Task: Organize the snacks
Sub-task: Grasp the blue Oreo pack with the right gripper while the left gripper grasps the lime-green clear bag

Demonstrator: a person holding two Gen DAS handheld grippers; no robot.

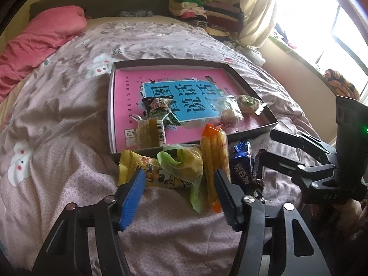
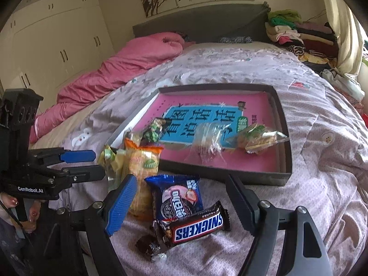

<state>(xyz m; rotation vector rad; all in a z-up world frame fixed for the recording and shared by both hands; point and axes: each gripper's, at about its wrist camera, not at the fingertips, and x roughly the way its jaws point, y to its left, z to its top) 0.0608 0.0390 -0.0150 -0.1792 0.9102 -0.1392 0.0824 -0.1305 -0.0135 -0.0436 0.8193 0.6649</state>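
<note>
My bed (image 2: 322,184) carries a shallow box (image 2: 285,151), loose snacks before it — Snickers bar (image 2: 197,227), Oreo pack (image 2: 177,197) — and a pink quilt (image 2: 119,69).

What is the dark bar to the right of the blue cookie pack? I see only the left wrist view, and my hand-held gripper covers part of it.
Observer: The right wrist view shows it is a Snickers bar. It lies on the quilt and touches the blue Oreo pack.
Operator: Is there something more near it that I cannot see?
Observer: Yes. A small dark wrapped candy lies beside the bar's near end, and a silver-wrapped candy lies just in front of it.
</note>
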